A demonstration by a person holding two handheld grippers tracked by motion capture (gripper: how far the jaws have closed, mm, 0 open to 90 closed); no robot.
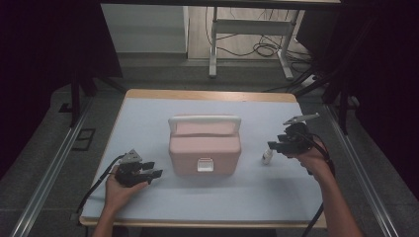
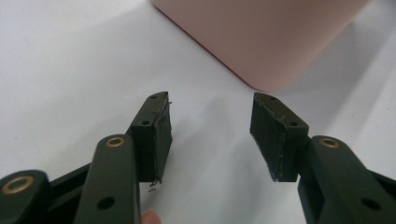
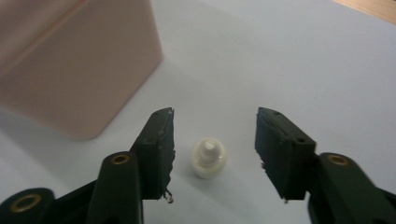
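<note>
- The pink box [image 1: 204, 148] sits near the middle of the tabletop [image 1: 148, 118], its lid on, a white handle [image 1: 204, 119] lying across the far side of the top and a white latch [image 1: 205, 164] on the wall facing the near edge.
- A small white bottle [image 1: 267, 157] stands upright on the tabletop just right of the box — apart from it, toward the right edge.
- In the right gripper view the bottle [image 3: 208, 158] is seen from above, cap up, on the bare surface between the two black jaws; a gap shows on either side of it and neither pad touches it.
- The right gripper [image 1: 274, 146] is held above the tabletop in the person's right hand [image 1: 311, 157], pointing left toward the bottle and the box, with its jaws spread and nothing pinched.
- The same view shows a corner of the box [image 3: 70, 60] at upper left, near the bottle but not against it.
- The left gripper [image 1: 155, 170] rests low by the near-left part of the tabletop in the left hand [image 1: 118, 190], pointing right at the box's near-left corner.
- In the left gripper view its jaws stand wide apart over bare tabletop — empty — with the rounded corner of the box [image 2: 266, 37] just beyond the fingertips [image 2: 159, 100], not touching.
- A cable [image 1: 99, 185] trails from the left gripper toward the near edge.
</note>
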